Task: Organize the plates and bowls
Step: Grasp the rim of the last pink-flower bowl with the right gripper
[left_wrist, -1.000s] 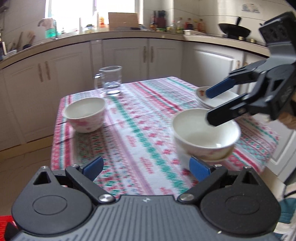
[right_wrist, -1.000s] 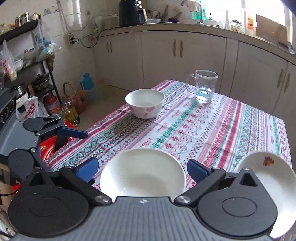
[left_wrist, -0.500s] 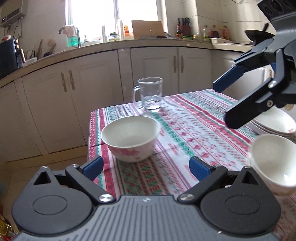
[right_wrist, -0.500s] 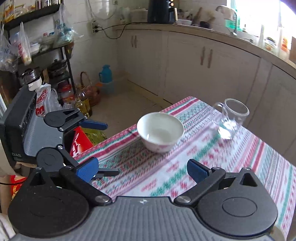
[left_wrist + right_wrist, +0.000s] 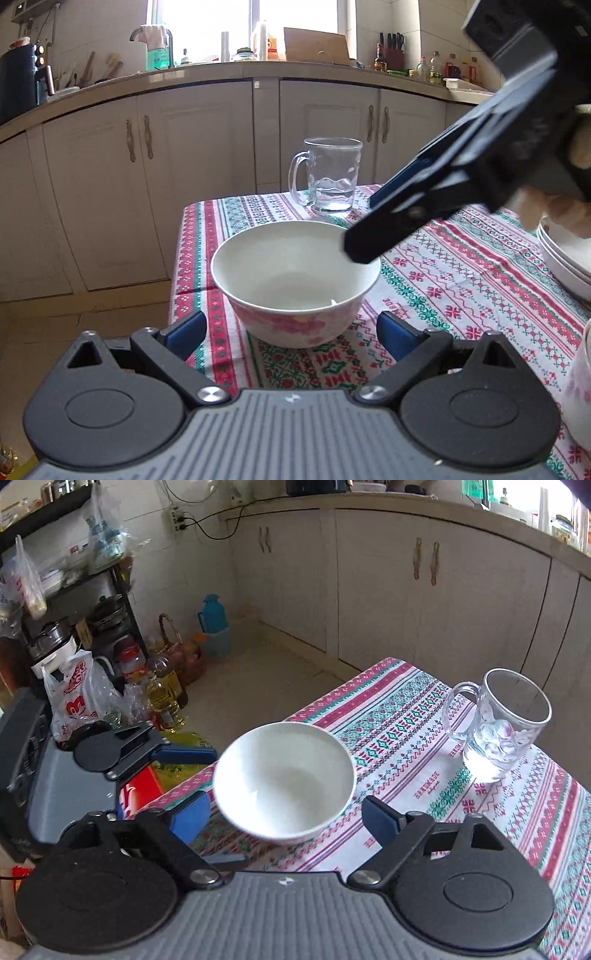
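A white bowl with pink flowers (image 5: 295, 280) stands near the table's corner; it also shows in the right wrist view (image 5: 284, 781). My left gripper (image 5: 291, 332) is open, its blue pads either side of the bowl's near side, not touching. My right gripper (image 5: 284, 812) is open just above and before the bowl; in the left wrist view its fingers (image 5: 384, 236) hang over the bowl's right rim. Stacked white plates (image 5: 565, 258) lie at the right edge. A second bowl (image 5: 580, 391) shows partly at the lower right.
A glass mug (image 5: 328, 177) with a little water stands behind the bowl, also in the right wrist view (image 5: 498, 723). The patterned tablecloth (image 5: 461, 280) covers the table. Floor clutter, bottles and a shelf (image 5: 92, 635) lie beyond the table's left edge.
Both grippers have swung left, away from the second bowl and the plates, and closed in on the flowered bowl. Both stayed open.
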A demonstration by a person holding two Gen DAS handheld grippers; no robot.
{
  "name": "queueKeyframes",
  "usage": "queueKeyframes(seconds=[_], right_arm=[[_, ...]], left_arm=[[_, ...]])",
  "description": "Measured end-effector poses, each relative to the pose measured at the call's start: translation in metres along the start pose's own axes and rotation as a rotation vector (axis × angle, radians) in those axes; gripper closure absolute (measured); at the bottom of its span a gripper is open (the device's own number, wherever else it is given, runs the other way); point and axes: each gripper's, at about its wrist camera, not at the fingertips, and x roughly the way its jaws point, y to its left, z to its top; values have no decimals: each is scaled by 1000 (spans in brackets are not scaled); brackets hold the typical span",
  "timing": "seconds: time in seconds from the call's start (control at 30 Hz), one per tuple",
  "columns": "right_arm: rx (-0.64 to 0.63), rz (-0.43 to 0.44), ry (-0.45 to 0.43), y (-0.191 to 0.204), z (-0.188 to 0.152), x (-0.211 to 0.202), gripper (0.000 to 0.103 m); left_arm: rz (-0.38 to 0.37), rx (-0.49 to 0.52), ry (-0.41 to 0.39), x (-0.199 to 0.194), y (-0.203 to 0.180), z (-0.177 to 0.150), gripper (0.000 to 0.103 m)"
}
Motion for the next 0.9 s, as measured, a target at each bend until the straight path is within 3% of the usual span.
queueKeyframes(seconds=[0.47, 0.9], right_arm=[[37, 23, 27, -21, 16, 41, 33], [46, 41, 41, -23, 19, 49, 42]], left_arm=[[-14, 30, -12, 12, 2, 7, 7], [-26, 56, -10, 16, 3, 8, 11]])
